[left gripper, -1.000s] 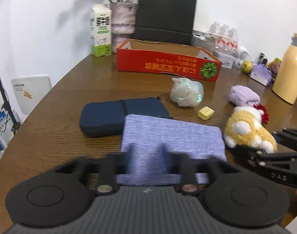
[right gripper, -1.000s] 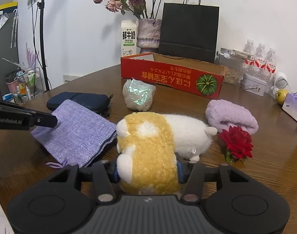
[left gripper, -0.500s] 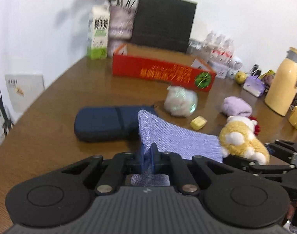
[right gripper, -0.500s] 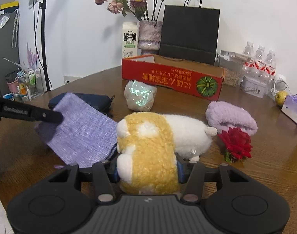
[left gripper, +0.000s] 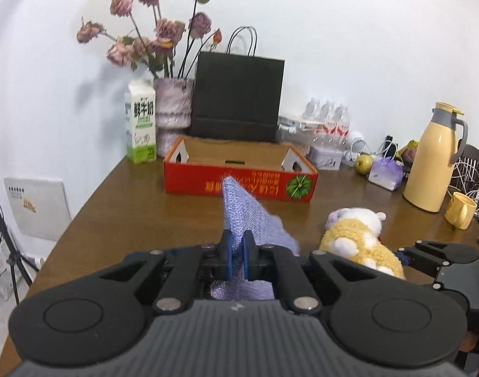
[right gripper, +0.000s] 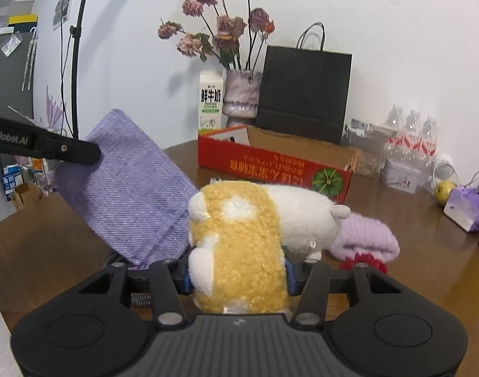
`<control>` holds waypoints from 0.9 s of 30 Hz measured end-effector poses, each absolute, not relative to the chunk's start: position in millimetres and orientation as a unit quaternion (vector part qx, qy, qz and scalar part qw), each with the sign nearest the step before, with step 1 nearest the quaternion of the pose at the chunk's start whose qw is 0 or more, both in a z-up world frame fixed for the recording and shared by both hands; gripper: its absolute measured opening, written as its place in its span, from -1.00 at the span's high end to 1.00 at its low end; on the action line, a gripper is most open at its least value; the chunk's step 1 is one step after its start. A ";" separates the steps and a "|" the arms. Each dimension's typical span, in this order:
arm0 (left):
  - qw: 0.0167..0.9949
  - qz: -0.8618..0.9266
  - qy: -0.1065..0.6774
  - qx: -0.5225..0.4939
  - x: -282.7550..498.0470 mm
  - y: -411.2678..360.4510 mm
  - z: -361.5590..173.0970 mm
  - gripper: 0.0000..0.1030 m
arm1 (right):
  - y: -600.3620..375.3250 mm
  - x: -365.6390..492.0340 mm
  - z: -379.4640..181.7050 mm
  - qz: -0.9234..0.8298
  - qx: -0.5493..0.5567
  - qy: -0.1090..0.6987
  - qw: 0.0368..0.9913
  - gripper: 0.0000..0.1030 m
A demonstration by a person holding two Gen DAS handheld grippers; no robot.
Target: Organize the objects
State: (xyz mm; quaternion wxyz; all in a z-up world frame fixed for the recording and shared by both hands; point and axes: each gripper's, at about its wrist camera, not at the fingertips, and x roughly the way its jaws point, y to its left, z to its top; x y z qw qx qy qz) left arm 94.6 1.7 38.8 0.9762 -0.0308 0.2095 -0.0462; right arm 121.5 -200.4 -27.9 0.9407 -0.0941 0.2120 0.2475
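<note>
My left gripper [left gripper: 237, 253] is shut on the edge of a lilac woven cloth pouch [left gripper: 245, 216], which hangs lifted above the brown table [left gripper: 129, 213]. The same pouch [right gripper: 129, 188] shows at the left of the right wrist view, pinched by the left gripper's finger [right gripper: 66, 150]. My right gripper [right gripper: 237, 278] is shut on a yellow-and-white plush toy [right gripper: 239, 238], raised off the table; the plush toy [left gripper: 358, 238] also shows at the right of the left wrist view. An open red cardboard box [left gripper: 239, 176] stands behind, its inside bare.
Behind the red box [right gripper: 270, 163] stand a milk carton [left gripper: 141, 125], a vase of dried roses [left gripper: 171, 106] and a black paper bag [left gripper: 236, 97]. A purple knitted item [right gripper: 365, 235] and red flower [right gripper: 365, 262] lie right. A yellow jug [left gripper: 434, 157], mug [left gripper: 460, 210], bottles [left gripper: 327, 119] crowd the far right.
The left gripper closed on the lilac pouch and lifted it off the table, and the view tilted up. The right gripper rose with the plush toy in its grip.
</note>
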 end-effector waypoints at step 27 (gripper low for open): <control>0.977 -0.053 0.204 -0.032 174.8 4.4 67.2 0.86 | -184.9 193.5 10.5 0.246 -0.094 0.196 0.945 0.04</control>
